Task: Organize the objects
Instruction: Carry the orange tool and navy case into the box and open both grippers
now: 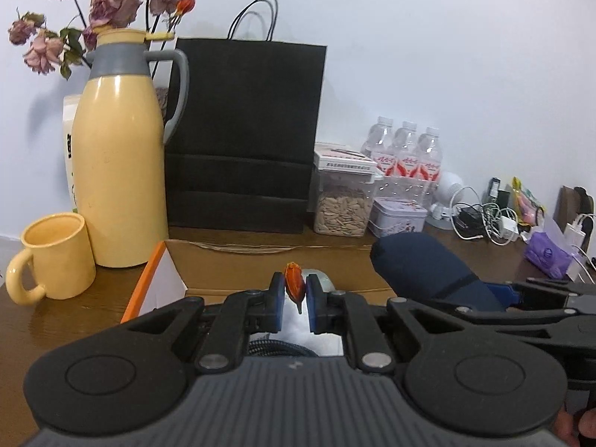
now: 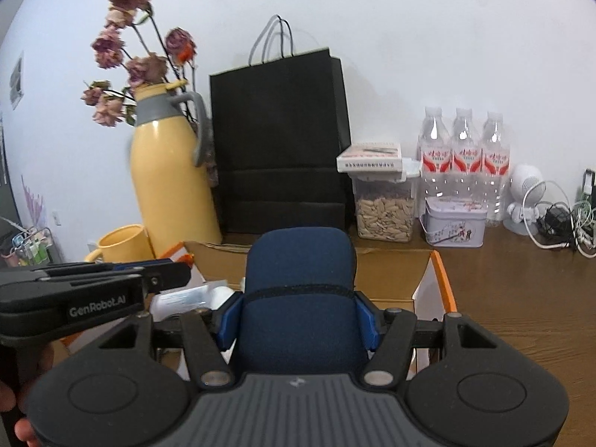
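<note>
Holding both above the box, we pinch an orange bud in the left gripper and clamp a blue pouch in the right gripper.

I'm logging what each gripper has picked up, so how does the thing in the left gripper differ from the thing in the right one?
The left gripper pinches a small orange bud, slim and pointed; the right gripper clamps a dark blue padded case, bulky and rounded. The bud needs the pads nearly shut, the case holds them wide apart. The bud looks hard and glossy, the case like soft fabric. Both are held over the open cardboard box.
</note>
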`<state>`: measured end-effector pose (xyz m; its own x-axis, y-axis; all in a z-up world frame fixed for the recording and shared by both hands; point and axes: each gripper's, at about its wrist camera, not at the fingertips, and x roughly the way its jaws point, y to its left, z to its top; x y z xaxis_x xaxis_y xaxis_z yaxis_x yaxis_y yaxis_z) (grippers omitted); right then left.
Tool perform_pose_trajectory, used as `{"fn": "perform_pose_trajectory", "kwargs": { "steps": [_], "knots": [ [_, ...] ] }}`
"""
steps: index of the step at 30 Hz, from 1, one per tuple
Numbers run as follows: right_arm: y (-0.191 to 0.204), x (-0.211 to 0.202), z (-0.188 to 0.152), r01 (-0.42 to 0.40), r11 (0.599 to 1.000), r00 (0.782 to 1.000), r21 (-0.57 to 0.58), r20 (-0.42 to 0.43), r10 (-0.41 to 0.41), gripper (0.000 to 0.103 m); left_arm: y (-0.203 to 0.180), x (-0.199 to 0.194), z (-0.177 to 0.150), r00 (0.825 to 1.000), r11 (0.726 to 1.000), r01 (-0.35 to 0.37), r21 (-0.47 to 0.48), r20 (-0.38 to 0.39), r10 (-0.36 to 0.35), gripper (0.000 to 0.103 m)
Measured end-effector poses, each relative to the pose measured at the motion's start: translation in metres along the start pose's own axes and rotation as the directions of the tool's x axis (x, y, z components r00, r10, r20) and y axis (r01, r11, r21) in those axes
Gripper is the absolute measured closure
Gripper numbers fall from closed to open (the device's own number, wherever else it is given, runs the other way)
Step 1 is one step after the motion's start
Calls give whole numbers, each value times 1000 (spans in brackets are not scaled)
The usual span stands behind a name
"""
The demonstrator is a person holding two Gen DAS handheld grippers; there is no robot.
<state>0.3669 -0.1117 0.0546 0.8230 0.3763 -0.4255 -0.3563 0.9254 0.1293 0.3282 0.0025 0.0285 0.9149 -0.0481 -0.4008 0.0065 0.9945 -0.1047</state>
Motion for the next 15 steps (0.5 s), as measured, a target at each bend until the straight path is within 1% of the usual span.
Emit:
{"fn": "perform_pose_trajectory", "kwargs": {
  "steps": [3,6,15],
  "knots": [
    [-5,9,-6,13,1000,1000,0,-21,-13,43,4,10,-2,1000,1000,1,2,-28,-1,90],
    [-12,13,-7,7,1000,999,21,-36,-6,43,7,14,-4,999,1000,8,-2,-48,-8,90],
    [-15,14,-7,-2,999,999,34,-47,3,42,6,13,-6,999,1000,9,2,-50,-9,90]
  ]
}}
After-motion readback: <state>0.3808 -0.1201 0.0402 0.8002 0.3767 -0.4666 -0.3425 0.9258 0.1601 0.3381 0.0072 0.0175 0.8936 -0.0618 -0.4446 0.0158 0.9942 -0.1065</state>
